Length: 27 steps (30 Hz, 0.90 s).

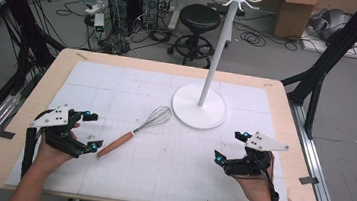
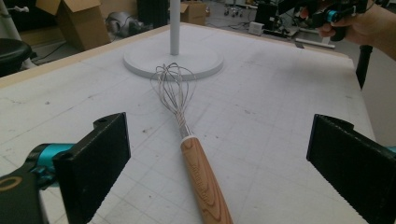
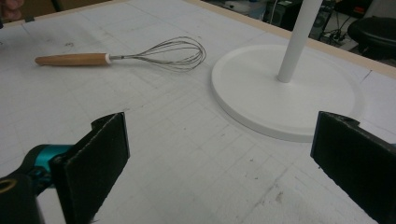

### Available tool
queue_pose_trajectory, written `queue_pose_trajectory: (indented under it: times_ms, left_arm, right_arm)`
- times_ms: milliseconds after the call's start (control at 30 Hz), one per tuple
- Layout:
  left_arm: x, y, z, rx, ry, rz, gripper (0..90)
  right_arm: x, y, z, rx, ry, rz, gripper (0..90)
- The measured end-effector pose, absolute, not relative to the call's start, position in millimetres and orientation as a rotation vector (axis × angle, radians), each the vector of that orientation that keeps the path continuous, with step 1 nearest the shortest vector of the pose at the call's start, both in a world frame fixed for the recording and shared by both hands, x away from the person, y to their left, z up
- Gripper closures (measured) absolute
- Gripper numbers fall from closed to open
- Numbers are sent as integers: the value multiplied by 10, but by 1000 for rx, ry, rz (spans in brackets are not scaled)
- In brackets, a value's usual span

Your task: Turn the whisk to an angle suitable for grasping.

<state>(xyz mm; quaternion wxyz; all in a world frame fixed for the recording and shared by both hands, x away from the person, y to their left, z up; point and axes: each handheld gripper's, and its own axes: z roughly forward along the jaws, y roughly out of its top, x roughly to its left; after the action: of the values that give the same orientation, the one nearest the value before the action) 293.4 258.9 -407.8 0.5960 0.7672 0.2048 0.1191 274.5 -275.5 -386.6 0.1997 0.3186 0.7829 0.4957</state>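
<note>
left gripper: jaws wide, empty, lower left beside whisk handle
right gripper: wide, empty
risk: round handle rolls away, pinch misses

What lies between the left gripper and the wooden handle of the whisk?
Nothing: in the left gripper view, bare white mat separates the open left gripper from the wooden-handled wire whisk.

You had the whisk with its varnished, grained wooden handle and thin shiny metal wires lying on a matt white gridded mat, scuffed and smudged; the stand at the far side looked smooth matt white, your gripper jaws ridged matt black
</note>
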Motion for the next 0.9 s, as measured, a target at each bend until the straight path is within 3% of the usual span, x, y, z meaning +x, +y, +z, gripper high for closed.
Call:
queue_pose_trajectory:
  times_ms: [633,900]
  left_arm:
    - [3007,2429,-4099,1840,510,270,68]
    - [3194,2205,-4247,1941,639,234,103]
  right_arm:
    - [2705,-2765,-3843,911,2181,1356,30]
    - [2706,-2775,-3845,906,2185,1339,30]
